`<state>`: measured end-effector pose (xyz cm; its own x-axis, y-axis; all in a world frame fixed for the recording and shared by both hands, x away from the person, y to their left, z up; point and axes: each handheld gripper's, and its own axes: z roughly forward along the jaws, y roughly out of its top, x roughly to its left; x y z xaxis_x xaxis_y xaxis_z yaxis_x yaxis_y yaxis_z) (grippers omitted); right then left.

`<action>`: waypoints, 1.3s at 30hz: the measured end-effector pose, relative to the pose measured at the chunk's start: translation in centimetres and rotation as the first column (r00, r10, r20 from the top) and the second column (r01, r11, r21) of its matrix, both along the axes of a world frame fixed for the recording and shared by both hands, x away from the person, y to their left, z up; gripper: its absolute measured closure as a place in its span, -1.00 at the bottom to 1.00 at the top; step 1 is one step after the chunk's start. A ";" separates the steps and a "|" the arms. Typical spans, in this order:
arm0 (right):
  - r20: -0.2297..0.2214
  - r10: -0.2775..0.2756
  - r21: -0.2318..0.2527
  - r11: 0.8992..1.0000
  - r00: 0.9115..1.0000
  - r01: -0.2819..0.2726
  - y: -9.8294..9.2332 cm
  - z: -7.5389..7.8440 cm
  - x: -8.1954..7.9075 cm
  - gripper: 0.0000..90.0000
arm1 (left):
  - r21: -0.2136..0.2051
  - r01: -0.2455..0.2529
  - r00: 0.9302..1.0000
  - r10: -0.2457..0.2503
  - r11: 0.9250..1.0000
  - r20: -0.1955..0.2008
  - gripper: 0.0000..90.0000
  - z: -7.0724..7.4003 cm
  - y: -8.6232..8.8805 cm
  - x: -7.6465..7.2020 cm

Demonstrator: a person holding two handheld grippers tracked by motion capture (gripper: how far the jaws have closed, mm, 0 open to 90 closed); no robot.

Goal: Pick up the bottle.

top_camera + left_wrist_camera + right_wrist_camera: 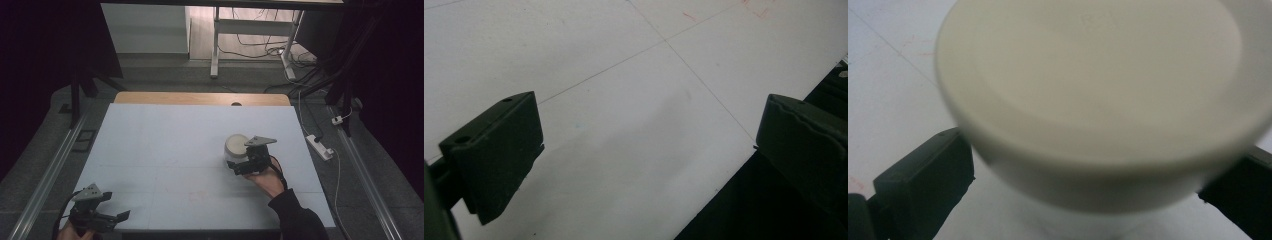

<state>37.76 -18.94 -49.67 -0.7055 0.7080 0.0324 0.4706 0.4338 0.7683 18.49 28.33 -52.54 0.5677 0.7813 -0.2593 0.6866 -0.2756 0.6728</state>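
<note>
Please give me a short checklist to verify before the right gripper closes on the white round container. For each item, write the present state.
1. White container sits between the jaws of the right gripper: ok; in the right gripper view one jaw stands on each side of it.
2. Jaws open wider than the container body: ok.
3. Jaws already touch the container wall: cannot tell; the picture is blurred.
4. Lid is seated flat on the container: ok, as far as it shows.
5. Left gripper is out of the way: ok; it is open, at the near left corner of the table.
6. Container stands upright on the table: ok.
</note>
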 end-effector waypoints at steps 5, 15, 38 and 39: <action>0.000 0.001 -0.006 1.000 1.000 -0.001 0.3 -0.4 0.4 -1.00 | -0.003 0.002 1.000 -0.002 1.000 -0.004 -1.00 0.0 0.0 0.0; 0.018 0.001 -0.004 1.000 1.000 -0.001 0.6 -1.0 1.1 -0.90 | -0.007 0.006 1.000 -0.006 1.000 -0.008 -1.00 0.0 0.0 0.0; 0.052 0.018 -0.016 1.000 0.998 -0.017 0.3 -0.4 0.7 -0.86 | -0.019 0.012 1.000 -0.012 1.000 -0.010 -0.99 -0.1 0.1 0.1; 0.052 0.019 -0.014 1.000 0.998 -0.018 0.4 -0.4 0.6 -0.86 | -0.019 0.012 1.000 -0.012 1.000 -0.010 -0.99 -0.1 0.1 0.1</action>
